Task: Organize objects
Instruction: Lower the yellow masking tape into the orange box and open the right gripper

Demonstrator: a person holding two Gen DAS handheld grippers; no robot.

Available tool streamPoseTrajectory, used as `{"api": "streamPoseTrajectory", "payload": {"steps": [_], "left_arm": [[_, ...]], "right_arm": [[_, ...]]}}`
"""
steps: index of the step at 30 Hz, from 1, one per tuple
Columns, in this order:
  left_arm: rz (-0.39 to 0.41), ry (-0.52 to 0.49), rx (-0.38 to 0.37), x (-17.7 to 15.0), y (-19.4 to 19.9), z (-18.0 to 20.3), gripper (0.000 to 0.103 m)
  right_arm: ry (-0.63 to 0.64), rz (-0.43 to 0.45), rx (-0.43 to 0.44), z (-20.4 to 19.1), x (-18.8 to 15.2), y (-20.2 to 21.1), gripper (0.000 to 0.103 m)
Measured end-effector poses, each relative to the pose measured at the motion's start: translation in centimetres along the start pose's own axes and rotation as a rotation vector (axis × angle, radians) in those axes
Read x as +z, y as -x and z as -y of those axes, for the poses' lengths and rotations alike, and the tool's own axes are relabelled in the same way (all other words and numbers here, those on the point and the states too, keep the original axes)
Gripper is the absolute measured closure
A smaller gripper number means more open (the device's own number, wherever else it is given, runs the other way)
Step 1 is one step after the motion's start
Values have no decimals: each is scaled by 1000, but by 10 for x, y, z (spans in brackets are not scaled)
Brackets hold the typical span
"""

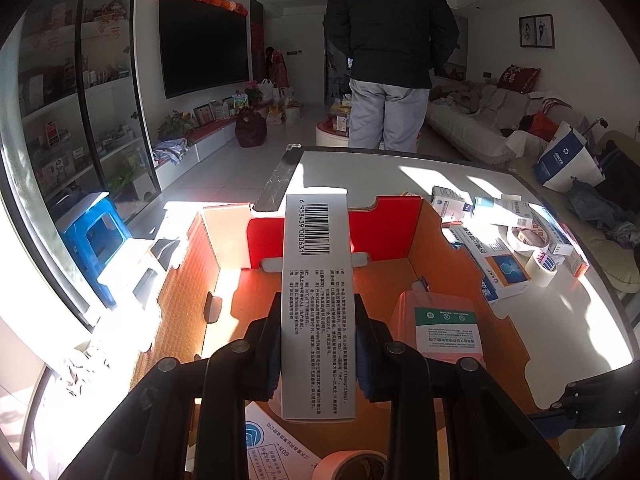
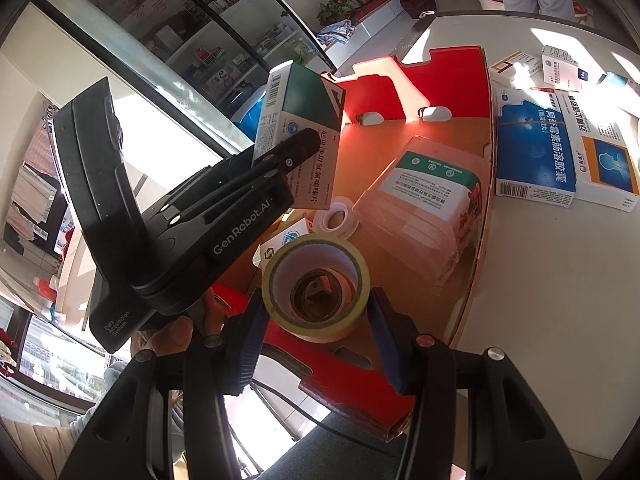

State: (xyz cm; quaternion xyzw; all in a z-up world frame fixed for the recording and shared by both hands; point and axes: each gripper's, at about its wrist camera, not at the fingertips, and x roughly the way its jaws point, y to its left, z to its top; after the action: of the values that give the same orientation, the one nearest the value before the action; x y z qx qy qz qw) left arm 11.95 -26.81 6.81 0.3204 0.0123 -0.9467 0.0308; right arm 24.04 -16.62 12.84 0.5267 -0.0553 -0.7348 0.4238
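Note:
My left gripper [image 1: 318, 304] is shut on a long white medicine box [image 1: 316, 280] with a barcode, held tilted above an open cardboard box [image 1: 384, 208] with red and orange inner walls. In the right wrist view the same medicine box [image 2: 300, 120] shows a green top, with the left gripper [image 2: 296, 148] clamped on it. My right gripper [image 2: 316, 300] is shut on a yellow tape roll [image 2: 316, 280] over the near end of the cardboard box [image 2: 440, 64]. Inside lie a pink wrapped pack [image 2: 420, 208], a small white tape roll [image 2: 336, 218] and a printed carton.
On the white table [image 1: 380, 172] right of the cardboard box lie several medicine boxes [image 2: 532, 148] and tape rolls [image 1: 540, 268]. A person [image 1: 388, 60] stands beyond the far table edge. A blue stool [image 1: 96, 240] stands on the floor at left.

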Motion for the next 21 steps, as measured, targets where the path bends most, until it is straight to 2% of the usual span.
{"api": "streamPoseTrajectory", "payload": {"steps": [9, 14, 18, 21], "left_arm": [[-1, -2, -3, -1, 1, 1, 72], [-3, -3, -4, -2, 1, 1, 72], [-4, -3, -5, -3, 2, 2, 72], [-13, 5, -3, -5, 3, 1, 71]], "right_arm": [[24, -93, 7, -4, -4, -4, 53], [-12, -133, 50, 0, -6, -4, 58], [-35, -146, 66, 4, -7, -3, 64], [-92, -126, 125, 13, -7, 1, 64]]}}
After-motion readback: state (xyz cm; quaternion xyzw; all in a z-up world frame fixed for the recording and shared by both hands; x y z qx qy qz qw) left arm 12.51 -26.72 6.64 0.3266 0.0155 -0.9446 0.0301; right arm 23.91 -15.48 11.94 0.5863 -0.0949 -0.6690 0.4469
